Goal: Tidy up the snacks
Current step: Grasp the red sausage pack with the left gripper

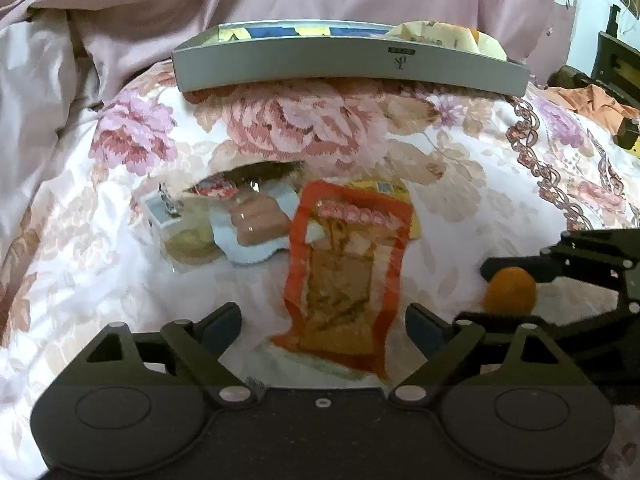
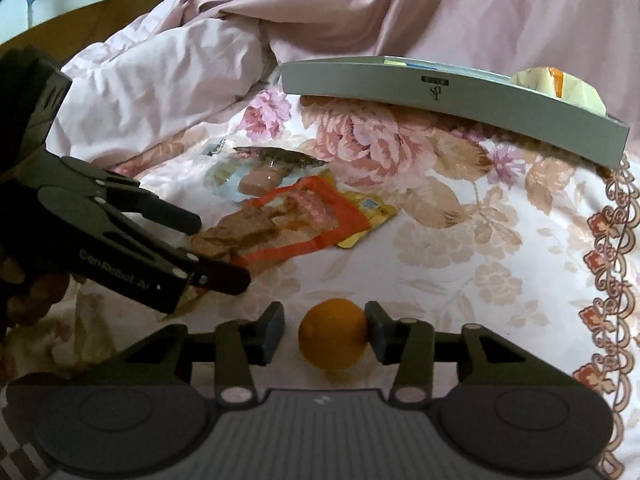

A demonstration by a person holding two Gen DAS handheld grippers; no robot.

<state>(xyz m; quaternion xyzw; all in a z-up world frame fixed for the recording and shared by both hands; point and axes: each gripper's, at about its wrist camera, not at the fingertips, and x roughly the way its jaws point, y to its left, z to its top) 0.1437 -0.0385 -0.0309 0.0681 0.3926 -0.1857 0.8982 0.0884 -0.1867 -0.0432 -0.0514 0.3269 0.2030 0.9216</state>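
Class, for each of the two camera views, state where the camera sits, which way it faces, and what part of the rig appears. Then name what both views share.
Left wrist: sits behind the open left gripper, facing the orange-bordered clear snack pouch on the floral bedspread; the right gripper shows at right.
Right wrist: sits behind the open right gripper, facing the small round orange fruit between its fingers; the left gripper shows at left.
Shared: pouch, fruit, long grey cardboard box.

Orange fruit on bedspread, red-edged snack pouch flat nearby
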